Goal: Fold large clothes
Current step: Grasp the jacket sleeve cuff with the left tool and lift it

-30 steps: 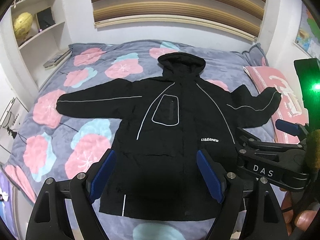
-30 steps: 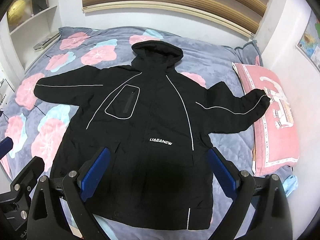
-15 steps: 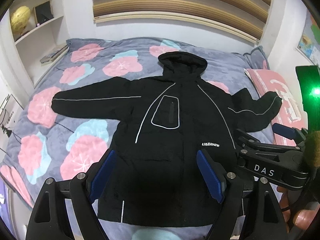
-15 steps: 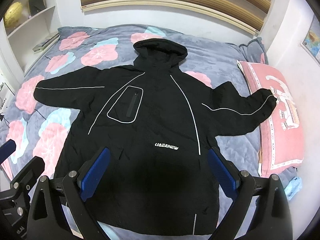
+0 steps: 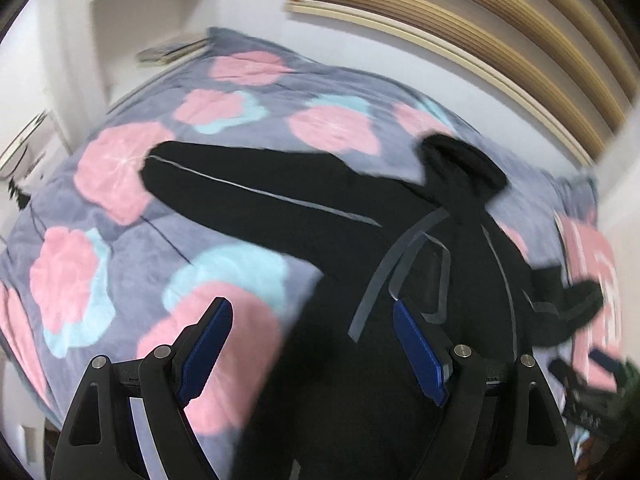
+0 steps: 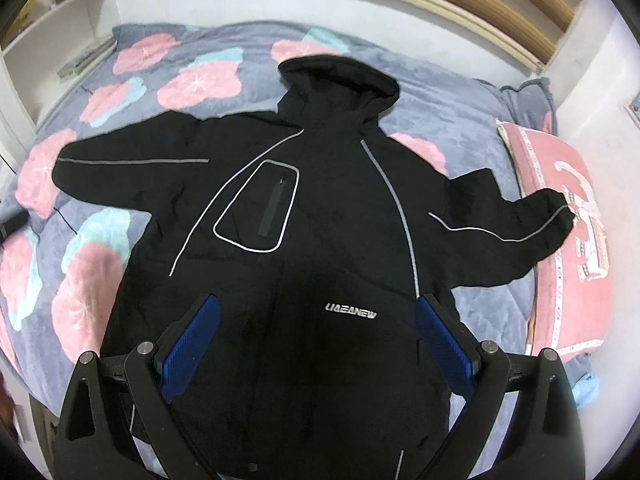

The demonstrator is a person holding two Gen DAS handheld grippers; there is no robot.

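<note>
In the left wrist view, the left tool [image 5: 308,348] is wide open and holds nothing; the black jacket [image 5: 400,280] lies ahead on the bed [image 5: 100,216], its long sleeve [image 5: 256,196] stretching far left. In the right wrist view, the right tool [image 6: 316,344], also open and empty, hangs over the jacket's near hem; the right sleeve [image 6: 516,236] reaches a pink pillow [image 6: 576,280].

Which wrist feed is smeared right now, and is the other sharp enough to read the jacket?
Left wrist view: heavy motion blur, jacket and blanket streaked. Right wrist view: sharp, jacket logo legible, fisheye bending at the edges.
</note>
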